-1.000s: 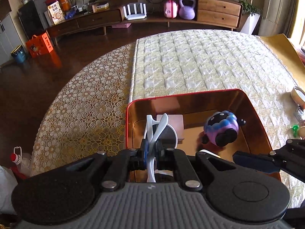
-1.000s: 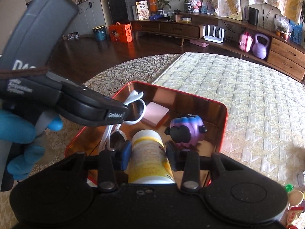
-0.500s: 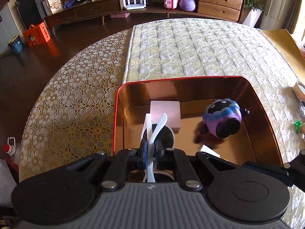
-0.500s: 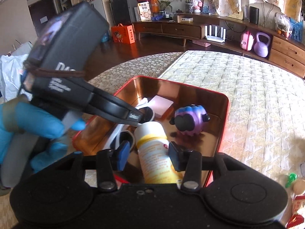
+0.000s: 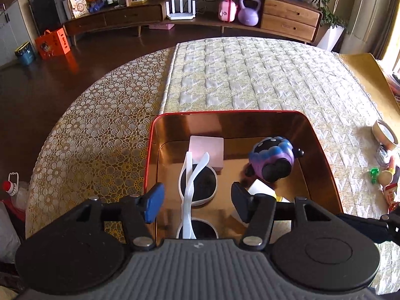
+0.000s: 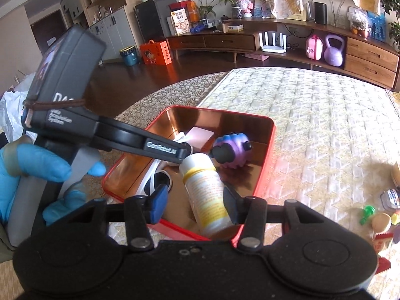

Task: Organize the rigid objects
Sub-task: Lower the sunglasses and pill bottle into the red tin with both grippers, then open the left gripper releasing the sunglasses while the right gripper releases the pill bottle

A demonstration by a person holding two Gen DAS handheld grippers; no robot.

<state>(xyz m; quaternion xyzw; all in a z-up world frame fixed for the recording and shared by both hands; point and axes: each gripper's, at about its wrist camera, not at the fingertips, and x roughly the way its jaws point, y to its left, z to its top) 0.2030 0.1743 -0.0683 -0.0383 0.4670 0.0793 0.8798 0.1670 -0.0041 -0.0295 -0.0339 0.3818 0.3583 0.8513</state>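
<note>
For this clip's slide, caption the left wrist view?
Open left gripper above white sunglasses lying in the red tin beside a purple toy.

Dark wood floor [image 5: 45, 85] — long low sideboard [image 5: 190, 17] behind, sunlit.

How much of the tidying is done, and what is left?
Four things lie in the red tin: white sunglasses, a pink block, a purple toy and a white bottle. The left tool and right tool are open, holding nothing. Small items beside the tin are left.
</note>
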